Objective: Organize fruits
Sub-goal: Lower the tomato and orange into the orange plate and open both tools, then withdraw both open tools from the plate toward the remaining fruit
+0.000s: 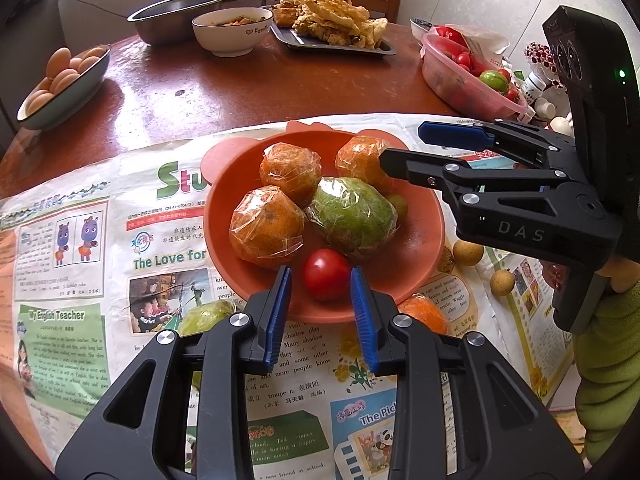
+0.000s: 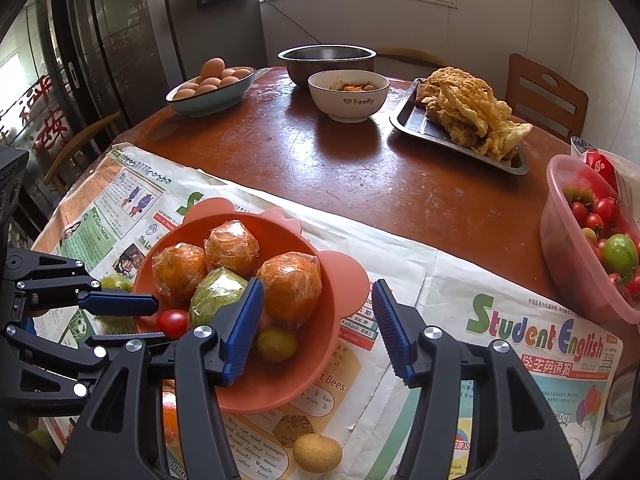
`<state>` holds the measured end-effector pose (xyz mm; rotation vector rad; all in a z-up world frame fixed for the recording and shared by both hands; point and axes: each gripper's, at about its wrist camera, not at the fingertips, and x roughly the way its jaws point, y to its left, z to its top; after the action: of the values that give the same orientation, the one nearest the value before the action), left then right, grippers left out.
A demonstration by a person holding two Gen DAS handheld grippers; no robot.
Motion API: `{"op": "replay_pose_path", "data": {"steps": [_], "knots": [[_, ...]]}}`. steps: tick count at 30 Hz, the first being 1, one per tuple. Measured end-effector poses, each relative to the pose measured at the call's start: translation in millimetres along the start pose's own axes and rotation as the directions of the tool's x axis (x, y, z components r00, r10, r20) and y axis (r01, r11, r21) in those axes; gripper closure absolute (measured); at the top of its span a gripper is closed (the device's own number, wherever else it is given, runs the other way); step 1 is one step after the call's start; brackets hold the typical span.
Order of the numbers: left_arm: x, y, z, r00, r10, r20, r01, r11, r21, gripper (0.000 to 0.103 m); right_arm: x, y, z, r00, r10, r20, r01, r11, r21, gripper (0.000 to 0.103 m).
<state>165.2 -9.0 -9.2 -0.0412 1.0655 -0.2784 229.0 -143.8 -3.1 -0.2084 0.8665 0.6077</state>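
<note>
An orange bowl [image 1: 416,272] on newspaper holds three plastic-wrapped oranges [image 1: 266,228], a wrapped green fruit [image 1: 352,216], a small yellow-green fruit [image 2: 277,345] and a red tomato [image 1: 326,274]. My left gripper [image 1: 322,286] is open, its blue pads on either side of the tomato at the bowl's near rim, not touching it. My right gripper [image 2: 318,316] is open and empty above the bowl's [image 2: 280,392] right rim; it also shows in the left wrist view [image 1: 400,148]. The left gripper also shows in the right wrist view [image 2: 156,316].
Loose on the newspaper: a green fruit [image 1: 206,316], an orange [image 1: 426,314], small brown fruits [image 1: 468,252] [image 2: 318,452]. A pink tub of tomatoes [image 2: 568,248] sits right. Farther back stand an egg bowl [image 2: 210,92], a steel bowl [image 2: 326,62], a white bowl [image 2: 348,96] and a fried-food tray [image 2: 460,120].
</note>
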Motion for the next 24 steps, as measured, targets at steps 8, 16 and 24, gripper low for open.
{"op": "replay_pose_path", "data": {"steps": [8,16,24], "knots": [[-7.3,2.3,-1.1,1.0,0.012,0.006,-0.011,1.0,-0.007,0.074,-5.4,0.1,0.4,1.0,-0.007,0.009,0.007,1.0,0.004,0.042],[-12.7,3.0,-1.6,1.0,0.02,0.013,-0.02,1.0,-0.011,0.066,-11.7,-1.4,-0.6,1.0,-0.015,0.021,0.014,1.0,0.013,0.039],[-21.0,3.3,-1.1,0.999,0.035,0.03,-0.034,0.999,-0.013,0.051,-22.6,-3.1,-1.9,0.999,-0.026,0.041,0.025,0.999,0.024,0.032]]}}
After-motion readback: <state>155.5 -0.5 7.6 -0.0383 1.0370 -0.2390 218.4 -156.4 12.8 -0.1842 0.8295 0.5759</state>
